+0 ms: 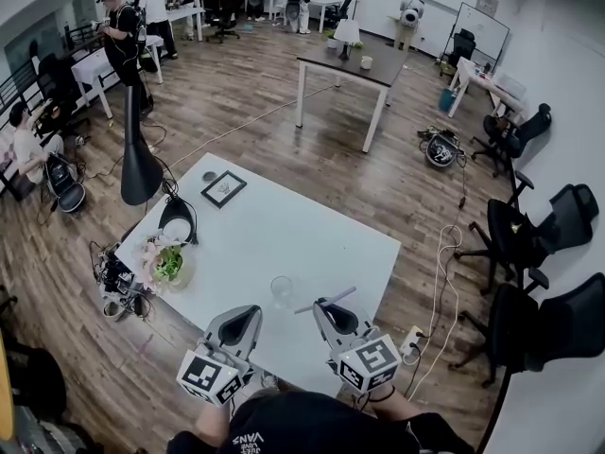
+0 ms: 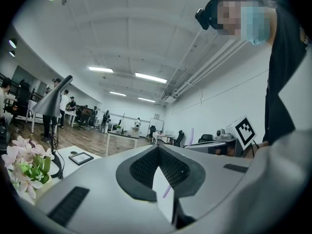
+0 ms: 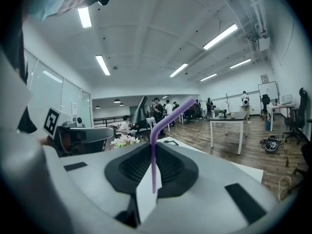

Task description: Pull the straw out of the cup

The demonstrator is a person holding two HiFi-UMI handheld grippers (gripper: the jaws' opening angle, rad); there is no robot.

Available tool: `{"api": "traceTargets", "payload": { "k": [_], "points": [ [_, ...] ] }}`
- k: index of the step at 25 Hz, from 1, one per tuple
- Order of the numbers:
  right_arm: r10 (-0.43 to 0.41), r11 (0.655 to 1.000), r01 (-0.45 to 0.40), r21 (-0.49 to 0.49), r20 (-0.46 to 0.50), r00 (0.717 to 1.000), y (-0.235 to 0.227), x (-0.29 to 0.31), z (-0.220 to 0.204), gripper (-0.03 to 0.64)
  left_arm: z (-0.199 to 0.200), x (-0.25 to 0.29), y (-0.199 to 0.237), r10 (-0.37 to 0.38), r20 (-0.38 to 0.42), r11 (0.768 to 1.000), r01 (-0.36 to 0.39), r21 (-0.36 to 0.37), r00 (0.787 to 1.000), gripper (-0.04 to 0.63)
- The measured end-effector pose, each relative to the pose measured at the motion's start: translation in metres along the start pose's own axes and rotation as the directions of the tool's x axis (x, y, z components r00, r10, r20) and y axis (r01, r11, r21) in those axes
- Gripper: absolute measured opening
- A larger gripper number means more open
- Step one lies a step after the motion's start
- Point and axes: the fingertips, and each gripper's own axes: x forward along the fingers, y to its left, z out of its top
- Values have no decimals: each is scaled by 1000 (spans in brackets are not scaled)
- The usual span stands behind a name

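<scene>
pinching the purple straw (image 3: 168, 115), right gripper (image 3: 154, 146) jaws nearly closed.

The cup (image 1: 282, 290) stands on the table (image 1: 274, 230), between flowers (image 1: 169, 263) leftward and the straw (image 1: 326, 301) rightward.

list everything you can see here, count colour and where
table: 1, white, centre
cup: 1, clear glass, table's near side, no straw in it
straw: 1, purple, bent, above the table beside the cup
picture frame: 1, black, table's far left
lamp: at least 1, black, table's left edge
flowers: 1 bunch, pink and green, table's near-left corner
second table: 1, dark top, white legs, farther back
office chairs: several, black, right side
people: several, far left
left gripper: 1, grey, jaws together, empty
right gripper: 1, grey, closed on the straw
</scene>
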Motion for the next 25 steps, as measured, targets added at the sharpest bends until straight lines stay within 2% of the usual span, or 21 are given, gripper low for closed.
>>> {"api": "traceTargets", "payload": {
  "k": [25],
  "points": [
    [18,1000,-18,-13,-22,1000,1,4,-5,41,-2,5,-1,-9,-5,1000,9,3,1000,1]
  ]
}}
